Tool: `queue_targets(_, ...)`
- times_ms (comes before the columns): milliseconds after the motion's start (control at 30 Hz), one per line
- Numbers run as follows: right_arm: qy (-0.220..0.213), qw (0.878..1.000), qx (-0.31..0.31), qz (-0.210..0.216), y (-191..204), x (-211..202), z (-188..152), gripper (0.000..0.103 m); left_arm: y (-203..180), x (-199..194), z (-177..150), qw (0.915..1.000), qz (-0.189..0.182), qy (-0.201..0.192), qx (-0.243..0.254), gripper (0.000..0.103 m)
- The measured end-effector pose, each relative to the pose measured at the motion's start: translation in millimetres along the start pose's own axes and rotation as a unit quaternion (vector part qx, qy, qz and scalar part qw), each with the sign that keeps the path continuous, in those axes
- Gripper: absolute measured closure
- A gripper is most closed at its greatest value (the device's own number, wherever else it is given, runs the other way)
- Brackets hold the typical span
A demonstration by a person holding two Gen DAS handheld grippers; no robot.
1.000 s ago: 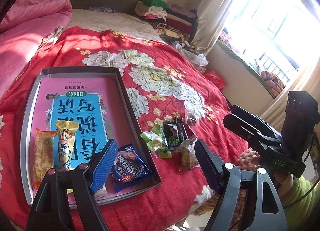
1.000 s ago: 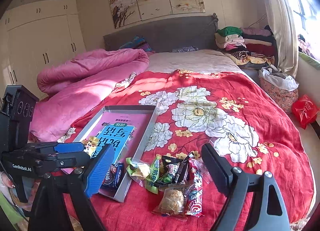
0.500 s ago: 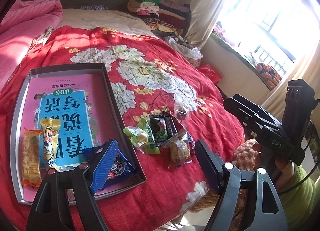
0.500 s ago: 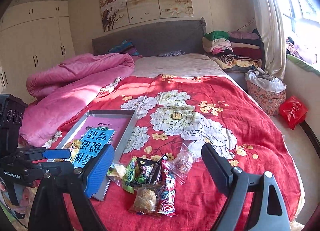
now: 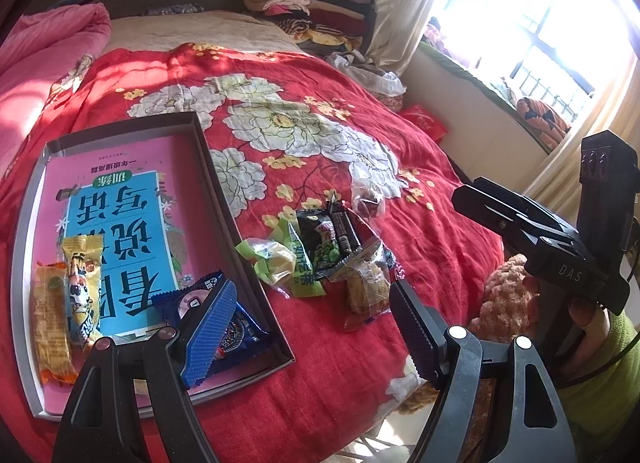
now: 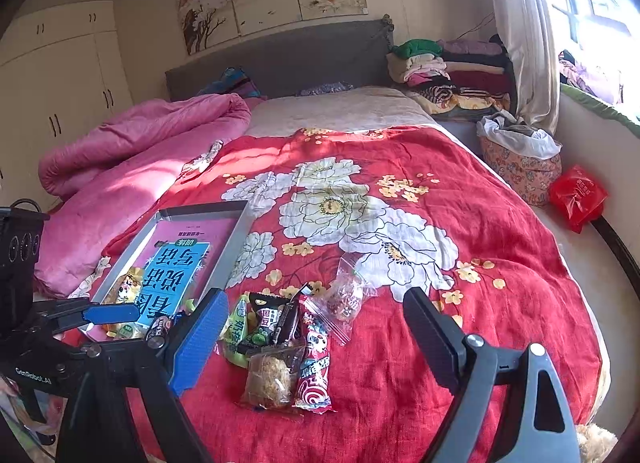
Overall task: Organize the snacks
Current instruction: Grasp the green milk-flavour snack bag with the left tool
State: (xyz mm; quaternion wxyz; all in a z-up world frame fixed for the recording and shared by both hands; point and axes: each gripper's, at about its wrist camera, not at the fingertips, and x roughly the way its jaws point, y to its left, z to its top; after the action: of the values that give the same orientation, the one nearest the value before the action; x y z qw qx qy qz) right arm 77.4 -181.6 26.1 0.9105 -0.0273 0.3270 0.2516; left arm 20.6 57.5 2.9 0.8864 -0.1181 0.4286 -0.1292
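red bedspread point(image 6: 500, 231) bears loose snack pile point(image 6: 288, 347) beside grey tray point(image 5: 224, 199) | tray holds blue cookie pack point(image 5: 240, 333), two yellow packs point(image 5: 66, 303) | left gripper point(image 5: 308, 335) fingers apart, empty | right gripper point(image 6: 316, 339) fingers apart, empty

Loose snack packets point(image 6: 280, 347) heaped beside shallow tray point(image 6: 236, 239)

Snack pile point(image 5: 336, 255) lies on the bedspread point(image 5: 320, 111), right of the tray point(image 5: 216, 199).
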Motion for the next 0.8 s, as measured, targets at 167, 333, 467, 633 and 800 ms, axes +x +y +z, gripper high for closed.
queue_targets(167, 0.019, 1.0, -0.002, 0.005, 1.6, 6.5, -5.5, 0.014, -3.2, 5.9, 7.4, 0.9992, 0.01, 0.006, 0.039, 0.023)
queue_targets(333, 0.048, 0.998, -0.012, 0.024, 7.1, 16.9, -12.8, 0.014, -10.8, 19.2, 22.4, 0.9927, 0.031, 0.026, 0.114, 0.023)
queue_targets(467, 0.08, 0.996, -0.028, 0.041, 15.6, 28.3, -21.1, 0.014, -15.1, 33.2, 30.7, 0.9843, 0.034, 0.055, 0.164, 0.023)
queue_targets(633, 0.11, 0.992, -0.045, 0.048, 22.4, 41.7, -31.9, 0.014, -23.1, 47.1, 40.6, 0.9712, 0.038, 0.074, 0.223, 0.023)
queue_targets(800, 0.137, 0.988, -0.057, 0.05, 27.8, 54.8, -40.5, 0.015, -30.8, 68.9, 39.5, 0.946, 0.047, 0.125, 0.295, 0.023)
